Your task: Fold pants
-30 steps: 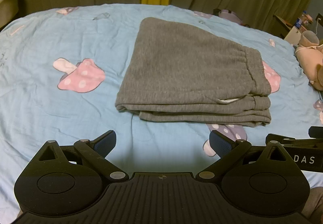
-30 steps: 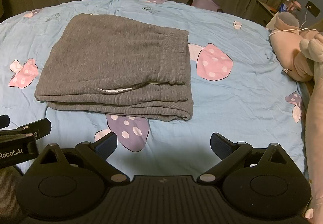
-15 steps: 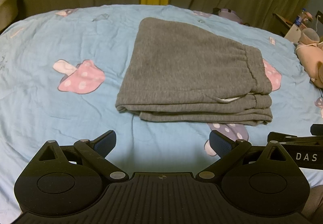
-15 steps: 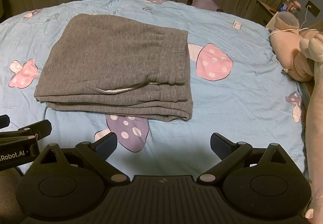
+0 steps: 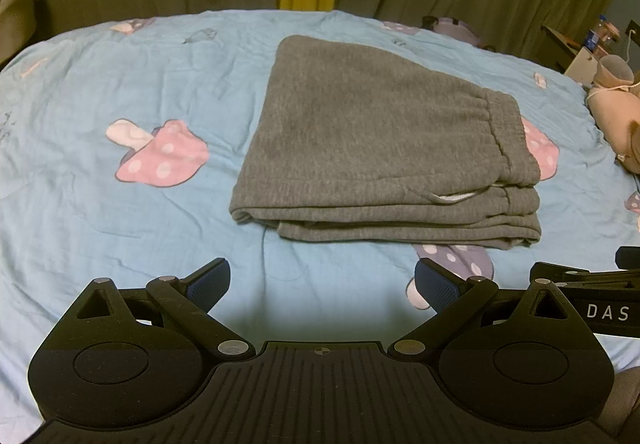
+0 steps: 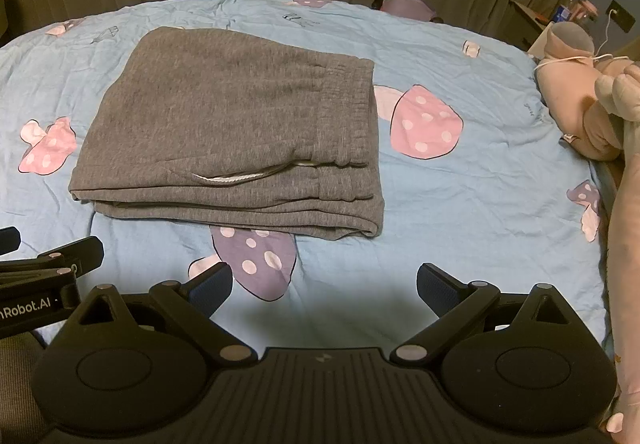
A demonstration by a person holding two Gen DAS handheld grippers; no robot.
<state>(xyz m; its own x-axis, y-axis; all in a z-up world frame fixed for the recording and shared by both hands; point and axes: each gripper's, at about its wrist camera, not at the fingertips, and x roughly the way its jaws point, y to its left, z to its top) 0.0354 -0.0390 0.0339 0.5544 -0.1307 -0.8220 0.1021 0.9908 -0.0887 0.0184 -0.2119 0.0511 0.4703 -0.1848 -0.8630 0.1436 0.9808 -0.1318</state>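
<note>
Peeking pocket lining [image 6: 230, 178], pants [image 6: 236, 124] folded.

Bed [image 5: 120, 228], blue mushroom-print sheet; folded grey pants [image 5: 384, 148] at centre, plush toy [image 6: 592, 116] at right edge.

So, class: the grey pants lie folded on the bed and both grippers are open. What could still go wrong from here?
1. The pants show uneven stacked layers at the near edge; a nudge from the left gripper or right gripper might undo the fold.
2. The white pocket lining peeks out and could snag.
</note>
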